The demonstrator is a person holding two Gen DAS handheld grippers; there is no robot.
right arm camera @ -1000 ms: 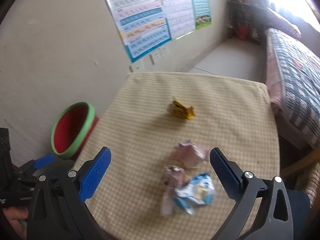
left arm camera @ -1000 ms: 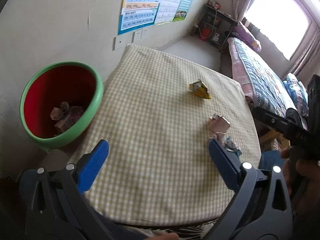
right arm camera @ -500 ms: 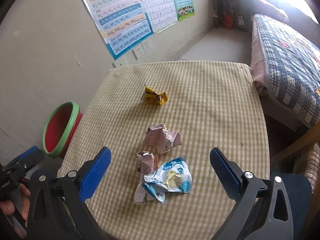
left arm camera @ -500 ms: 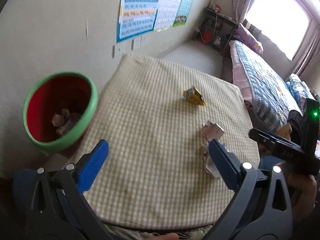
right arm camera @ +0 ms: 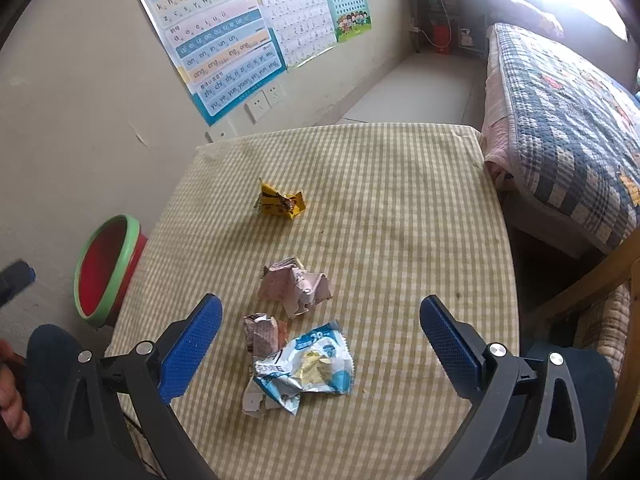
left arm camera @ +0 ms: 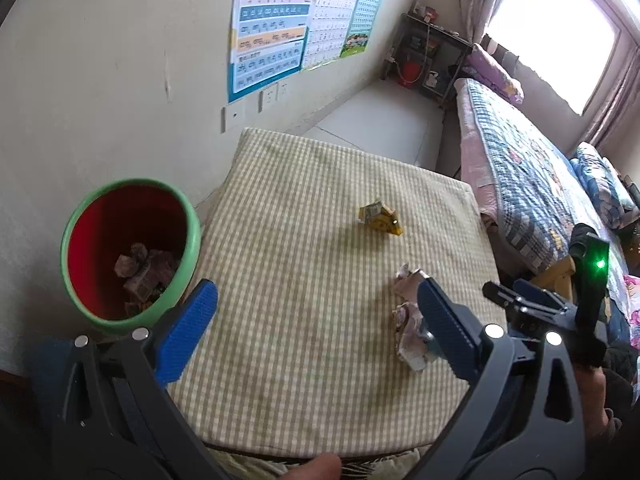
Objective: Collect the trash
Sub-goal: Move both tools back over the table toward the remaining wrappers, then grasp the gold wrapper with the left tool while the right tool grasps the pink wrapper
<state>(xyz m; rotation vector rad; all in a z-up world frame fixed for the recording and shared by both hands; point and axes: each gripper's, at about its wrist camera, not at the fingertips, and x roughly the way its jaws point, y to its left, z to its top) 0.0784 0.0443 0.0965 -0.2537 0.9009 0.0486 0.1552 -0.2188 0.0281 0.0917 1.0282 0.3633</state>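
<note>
Three pieces of trash lie on the checked table (right arm camera: 400, 208): a yellow wrapper (right arm camera: 280, 201) toward the far side, a crumpled pink paper (right arm camera: 296, 286) in the middle, and a blue-and-white foil wrapper (right arm camera: 304, 366) nearest me. My right gripper (right arm camera: 320, 342) hangs open above the foil wrapper, holding nothing. My left gripper (left arm camera: 316, 326) is open and empty over the table's near left part, beside the red bin with a green rim (left arm camera: 80, 292), which holds some crumpled trash. The left view also shows the yellow wrapper (left arm camera: 380, 218), the pink paper (left arm camera: 406, 280) and the right gripper (left arm camera: 536, 300).
The bin (right arm camera: 106, 268) stands on the floor between the table's left edge and the wall with posters (right arm camera: 224, 40). A quilted bed (right arm camera: 568, 128) runs along the table's right side, with a wooden chair frame (right arm camera: 588, 280) close by.
Both grippers have pulled back and risen, so more of the table shows. The right gripper now frames the foil wrapper more centrally. Both stay open.
</note>
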